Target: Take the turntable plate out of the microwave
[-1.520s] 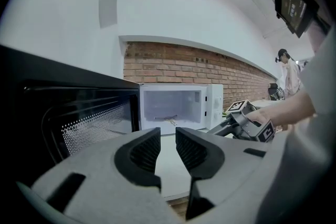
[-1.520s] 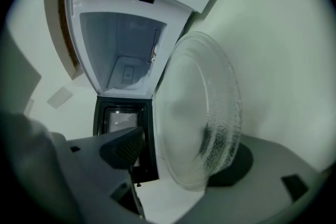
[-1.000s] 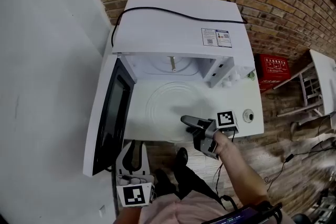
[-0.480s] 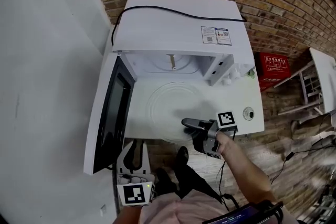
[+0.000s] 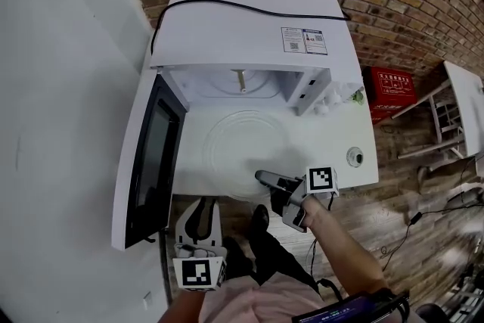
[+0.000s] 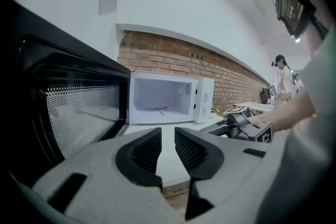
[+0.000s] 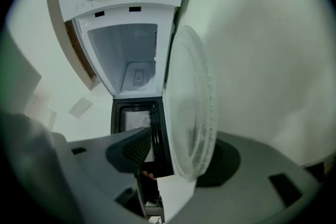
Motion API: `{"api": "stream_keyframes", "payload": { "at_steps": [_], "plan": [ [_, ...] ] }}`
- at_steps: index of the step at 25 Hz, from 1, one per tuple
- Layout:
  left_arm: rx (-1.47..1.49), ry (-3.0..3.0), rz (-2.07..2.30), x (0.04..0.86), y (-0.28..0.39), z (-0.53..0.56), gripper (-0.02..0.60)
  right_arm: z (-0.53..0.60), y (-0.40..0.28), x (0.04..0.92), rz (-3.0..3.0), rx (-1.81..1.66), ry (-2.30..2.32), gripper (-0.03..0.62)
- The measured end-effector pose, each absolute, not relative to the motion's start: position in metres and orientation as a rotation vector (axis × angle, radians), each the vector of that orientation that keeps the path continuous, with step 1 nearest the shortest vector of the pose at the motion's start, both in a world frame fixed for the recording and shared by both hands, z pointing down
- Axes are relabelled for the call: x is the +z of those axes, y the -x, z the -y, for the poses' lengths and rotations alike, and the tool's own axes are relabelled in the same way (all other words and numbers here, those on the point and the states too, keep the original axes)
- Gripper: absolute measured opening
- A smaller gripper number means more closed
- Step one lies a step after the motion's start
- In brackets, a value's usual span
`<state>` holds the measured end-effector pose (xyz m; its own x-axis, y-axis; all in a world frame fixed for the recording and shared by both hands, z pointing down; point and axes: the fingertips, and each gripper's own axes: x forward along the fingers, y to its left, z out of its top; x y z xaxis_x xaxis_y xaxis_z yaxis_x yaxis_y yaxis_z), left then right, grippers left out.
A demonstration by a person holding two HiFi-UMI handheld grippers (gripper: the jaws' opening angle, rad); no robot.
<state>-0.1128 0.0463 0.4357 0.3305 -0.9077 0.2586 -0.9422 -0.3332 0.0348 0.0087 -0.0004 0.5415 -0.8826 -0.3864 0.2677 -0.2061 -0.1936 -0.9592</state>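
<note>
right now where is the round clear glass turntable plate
In the head view the glass plate lies flat on the white table before the open white microwave, its near-right rim between the right tool's jaws, which have just been closing.

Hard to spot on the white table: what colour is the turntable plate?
Clear, colourless glass: the turntable plate shows best in the right gripper view.

In the right gripper view the turntable plate (image 7: 195, 107) stands between the jaws of the right hand-held gripper (image 7: 176, 157), which have just been closing. Its frosted rim covers the far pad, so I cannot tell contact there. The print on the label (image 5: 305, 41) atop the microwave (image 5: 227, 15) is too small to read.
</note>
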Motion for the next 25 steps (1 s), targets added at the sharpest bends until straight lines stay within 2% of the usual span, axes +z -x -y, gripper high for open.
{"api": "stream_keyframes", "payload": {
  "at_steps": [4, 10, 17, 24, 25],
  "plan": [
    [0.313, -2.429, 1.551, 0.452, 0.084, -0.051, 0.077, 0.002, -0.006, 0.537, -1.869, -2.255, 0.704, 0.284],
    [0.399, -2.545, 1.291, 0.505, 0.036, -0.071, 0.077, 0.006, -0.001, 0.532, -1.777, -2.334, 0.700, 0.374],
    [0.525, -2.540, 1.042, 0.559, 0.002, -0.082, 0.051, 0.006, -0.001, 0.530, -1.782, -2.372, 0.678, 0.396],
    [0.488, -2.433, 1.099, 0.571, 0.009, -0.053, 0.050, 0.002, 0.001, 0.532, -1.805, -2.410, 0.653, 0.399],
    [0.467, -2.416, 1.108, 0.569, 0.010, -0.049, 0.023, 0.001, 0.002, 0.532, -1.807, -2.421, 0.642, 0.399]
  ]
}}
